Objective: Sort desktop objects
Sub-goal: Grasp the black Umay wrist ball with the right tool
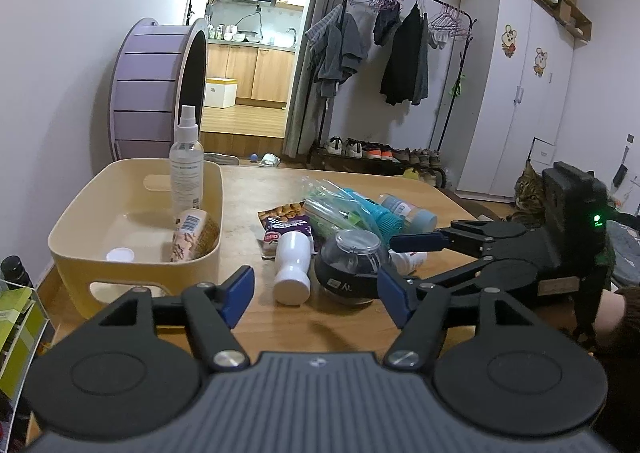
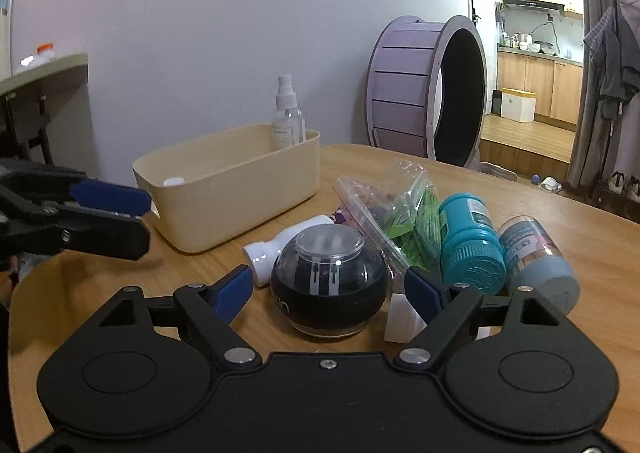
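Observation:
A black ball with a clear lid [image 2: 328, 281] [image 1: 348, 265] stands between the fingers of my right gripper [image 2: 328, 295], which is open, with gaps on both sides. A white bottle [image 1: 294, 265] [image 2: 276, 245] lies beside the ball. My left gripper [image 1: 316, 297] [image 2: 146, 217] is open in front of both, holding nothing. Behind them lie a teal bottle [image 2: 470, 237], a grey-capped jar [image 2: 536, 253], a clear bag of green things [image 2: 404, 213] and a purple snack packet [image 1: 286, 223]. The beige bin [image 1: 136, 265] [image 2: 240, 205] holds a spray bottle [image 1: 187, 169] and a packet [image 1: 192, 237].
A small white box [image 2: 402, 317] lies by my right gripper's right finger. A cat [image 1: 530, 193] watches from beyond the wooden table's [image 1: 240, 197] right edge. A purple cat wheel [image 2: 424, 85] stands behind the table and a clothes rack [image 1: 400, 53] further back.

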The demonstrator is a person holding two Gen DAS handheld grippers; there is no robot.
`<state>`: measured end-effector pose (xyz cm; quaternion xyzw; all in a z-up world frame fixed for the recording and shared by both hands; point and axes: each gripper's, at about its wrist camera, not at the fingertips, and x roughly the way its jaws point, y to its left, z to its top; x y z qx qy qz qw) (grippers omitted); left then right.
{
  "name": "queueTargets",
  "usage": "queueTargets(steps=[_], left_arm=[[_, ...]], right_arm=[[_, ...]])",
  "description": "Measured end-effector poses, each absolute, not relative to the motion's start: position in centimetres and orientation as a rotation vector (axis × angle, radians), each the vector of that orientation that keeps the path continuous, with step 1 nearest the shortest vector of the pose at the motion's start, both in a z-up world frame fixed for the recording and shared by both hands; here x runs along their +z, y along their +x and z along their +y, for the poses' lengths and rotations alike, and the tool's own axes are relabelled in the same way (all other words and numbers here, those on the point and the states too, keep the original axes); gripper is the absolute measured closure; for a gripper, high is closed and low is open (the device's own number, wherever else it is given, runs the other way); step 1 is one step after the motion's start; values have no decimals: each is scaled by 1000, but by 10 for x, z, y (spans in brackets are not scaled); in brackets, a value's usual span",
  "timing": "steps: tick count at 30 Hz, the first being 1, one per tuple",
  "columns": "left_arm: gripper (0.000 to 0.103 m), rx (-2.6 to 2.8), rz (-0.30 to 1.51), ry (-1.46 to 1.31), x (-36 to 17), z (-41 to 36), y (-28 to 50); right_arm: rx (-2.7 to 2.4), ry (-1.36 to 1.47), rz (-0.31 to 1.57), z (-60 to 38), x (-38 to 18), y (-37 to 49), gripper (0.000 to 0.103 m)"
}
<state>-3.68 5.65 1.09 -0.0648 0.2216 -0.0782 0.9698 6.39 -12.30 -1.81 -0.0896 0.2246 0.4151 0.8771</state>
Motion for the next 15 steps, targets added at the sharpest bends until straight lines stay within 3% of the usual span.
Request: queueTargets(steps=[7, 10, 11, 15], left_arm=[[35, -152, 447, -132, 12, 56, -37], [34, -151, 449, -130, 11, 56, -37], [34, -151, 450, -128, 11, 55, -37], [34, -149, 451, -128, 11, 56, -36]], right_arm=[[865, -209, 508, -117, -20, 72, 22], [864, -237, 540, -112, -23, 74, 25], [863, -246, 548, -111, -23, 74, 32], [864, -235, 554, -114, -25, 72, 34]])
